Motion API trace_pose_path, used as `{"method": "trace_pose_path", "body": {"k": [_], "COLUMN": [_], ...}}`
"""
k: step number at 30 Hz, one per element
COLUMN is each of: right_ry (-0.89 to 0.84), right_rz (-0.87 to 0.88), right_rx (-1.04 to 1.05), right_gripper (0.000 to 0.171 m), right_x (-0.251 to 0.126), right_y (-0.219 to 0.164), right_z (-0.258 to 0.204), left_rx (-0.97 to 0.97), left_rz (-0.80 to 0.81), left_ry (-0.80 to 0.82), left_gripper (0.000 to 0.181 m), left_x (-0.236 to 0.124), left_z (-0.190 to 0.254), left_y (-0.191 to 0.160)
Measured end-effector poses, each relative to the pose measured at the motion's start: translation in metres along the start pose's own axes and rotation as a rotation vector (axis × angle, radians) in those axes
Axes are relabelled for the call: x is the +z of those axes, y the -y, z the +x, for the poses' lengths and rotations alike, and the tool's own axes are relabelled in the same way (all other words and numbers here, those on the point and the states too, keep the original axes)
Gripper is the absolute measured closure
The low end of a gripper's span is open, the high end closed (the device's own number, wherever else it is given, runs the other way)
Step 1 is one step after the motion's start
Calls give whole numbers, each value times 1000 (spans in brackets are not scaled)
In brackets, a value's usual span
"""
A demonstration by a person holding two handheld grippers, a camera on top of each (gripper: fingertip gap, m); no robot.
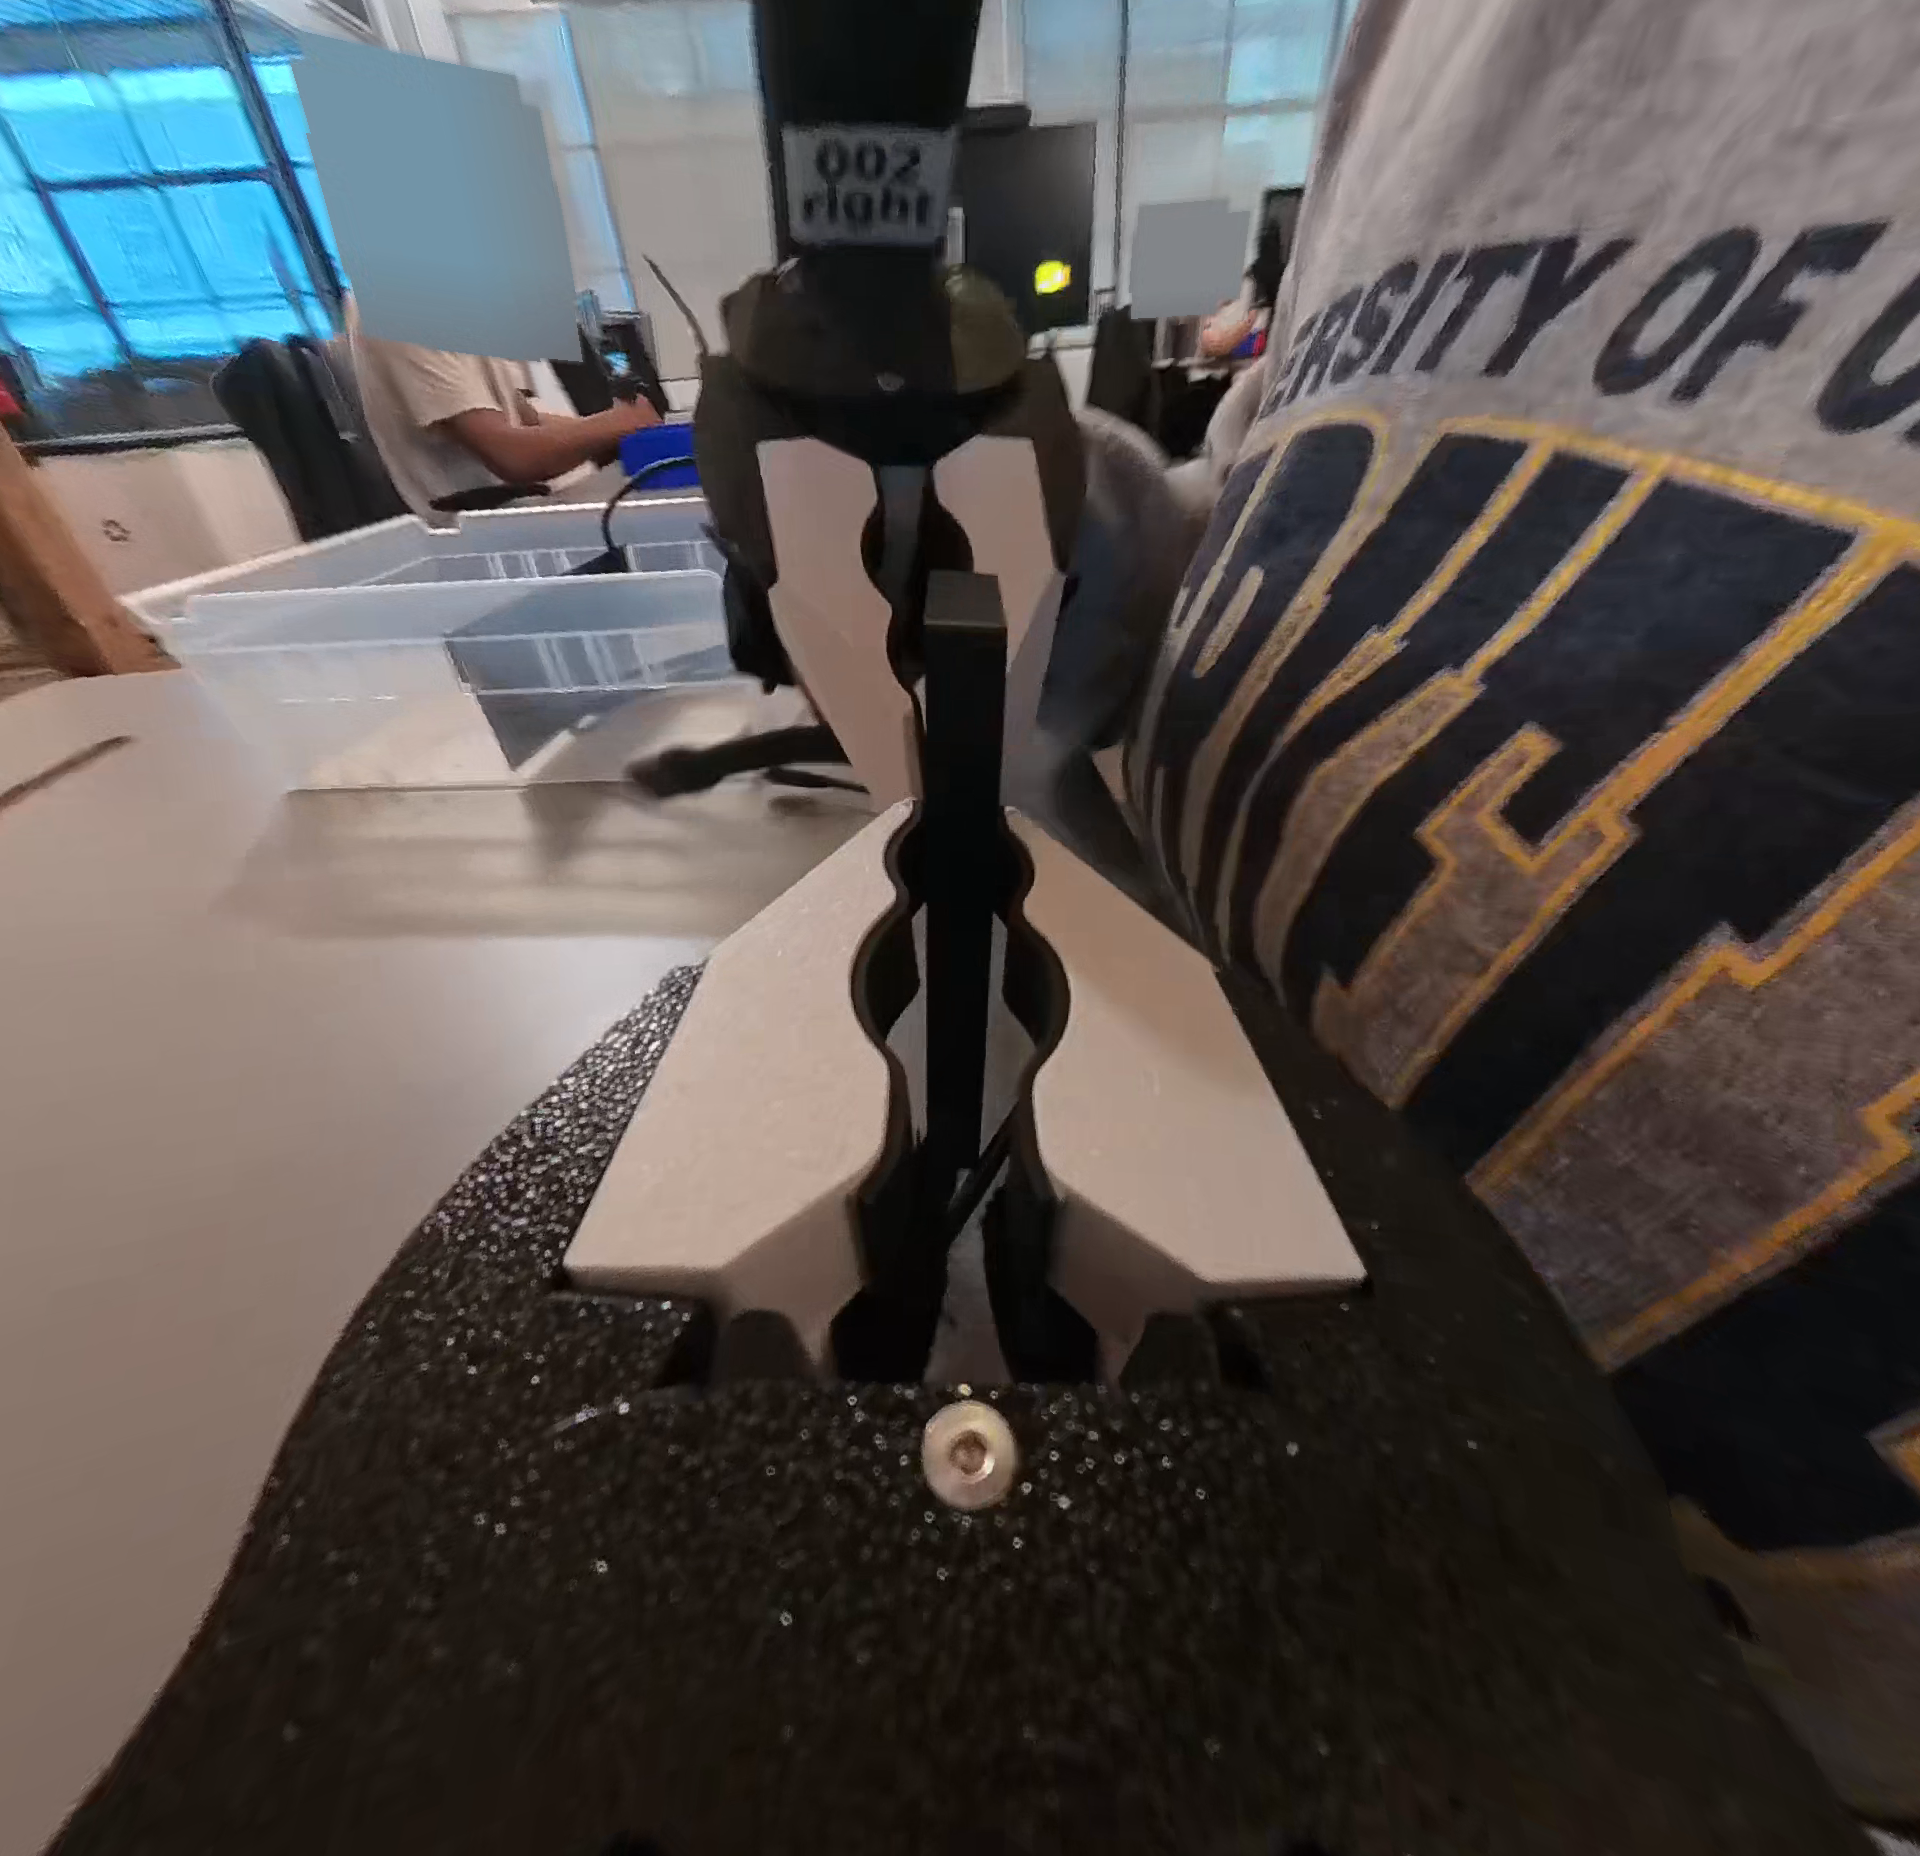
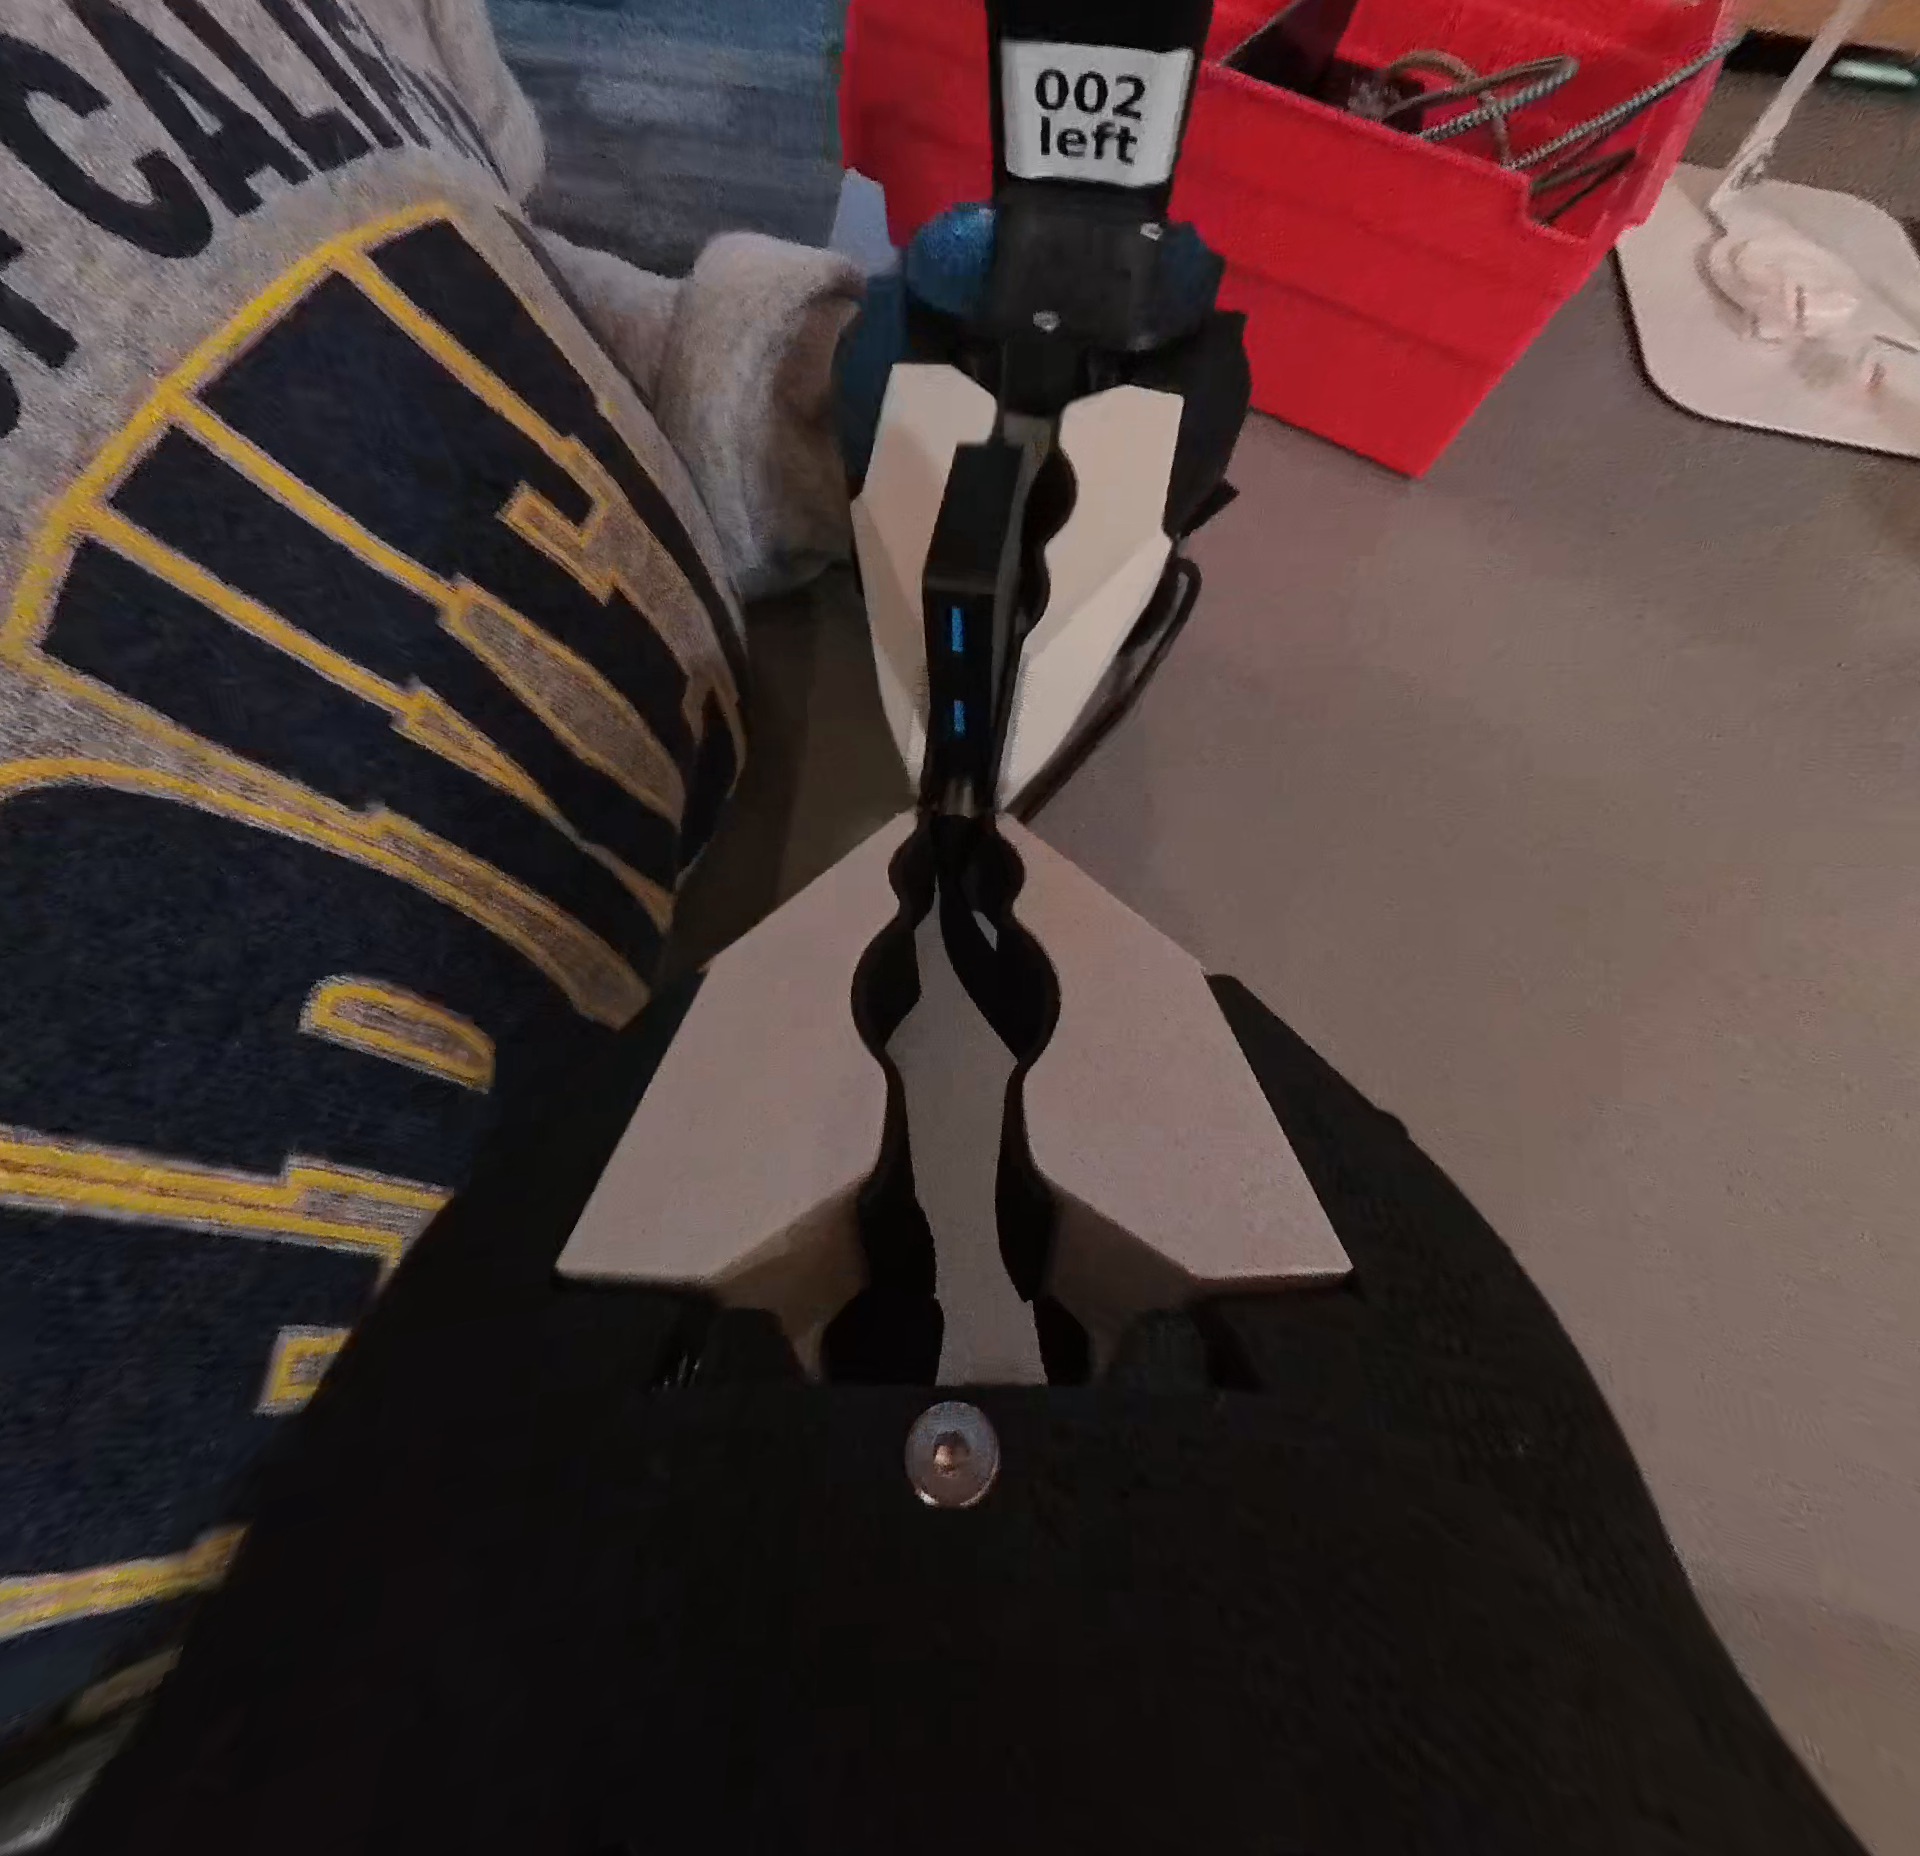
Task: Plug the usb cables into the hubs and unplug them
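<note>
In the left wrist view my left gripper (image 1: 961, 819) is shut on a slim black USB hub (image 1: 961, 684) held on edge, sticking out past the fingertips. The right gripper (image 1: 914, 653) faces it head-on, close to the hub's far end. In the right wrist view my right gripper (image 2: 956, 830) is shut on a black USB cable (image 2: 961, 933), whose plug end meets the near end of the hub (image 2: 971, 580). The hub shows two blue ports on its side. The left gripper (image 2: 966, 767) clamps it from the far side. How far the plug is seated is hidden.
A person's grey sweatshirt (image 1: 1558, 663) is close beside both grippers, also in the right wrist view (image 2: 260, 559). A red bin of cables (image 2: 1351, 248) and a white stand base (image 2: 1766, 300) sit on the table (image 2: 1455, 871). Clear plastic bins (image 1: 416, 643) and a loose black cable (image 1: 727, 767) lie beyond. Less than 4 cm separates the two grippers' tips.
</note>
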State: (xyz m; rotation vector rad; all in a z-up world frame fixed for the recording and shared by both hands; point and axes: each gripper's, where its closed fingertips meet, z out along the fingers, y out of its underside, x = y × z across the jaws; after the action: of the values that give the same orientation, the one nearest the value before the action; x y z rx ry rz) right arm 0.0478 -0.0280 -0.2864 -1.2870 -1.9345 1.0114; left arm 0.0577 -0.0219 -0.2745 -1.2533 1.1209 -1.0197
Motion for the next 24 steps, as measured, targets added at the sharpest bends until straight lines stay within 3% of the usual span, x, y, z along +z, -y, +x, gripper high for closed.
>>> {"method": "trace_pose_path", "body": {"k": [3, 5, 7, 9, 14, 19, 24], "right_ry": [-121, -383, -330, -320, -478, -693, -786], "right_rz": [-96, -255, -54, 93, 56, -84, -139], "right_rx": [-60, -63, 88, 101, -48, -69, 43], "right_gripper": [166, 166, 166, 166, 166, 166, 166], "right_x": [-12, -61, -92, -106, -134, -201, -246], "right_y": [-3, -32, -17, 8, 20, -7, -41], "right_z": [3, 36, 26, 17, 22, 48, 72], "left_rx": [75, 33, -4, -4, 8, 0, 27], "left_rz": [-14, 107, 180, 131, 146, 138, 106], "left_ry": [78, 219, 287, 299, 386, 427, 431], "left_gripper": [172, 173, 173, 173, 173, 173, 173], "left_x": [-4, -49, -75, -63, -39, -36, -31], "left_z": [-2, -17, -23, -27, -47, -54, -52], "left_y": [3, 20, 29, 25, 22, 19, 16]}}
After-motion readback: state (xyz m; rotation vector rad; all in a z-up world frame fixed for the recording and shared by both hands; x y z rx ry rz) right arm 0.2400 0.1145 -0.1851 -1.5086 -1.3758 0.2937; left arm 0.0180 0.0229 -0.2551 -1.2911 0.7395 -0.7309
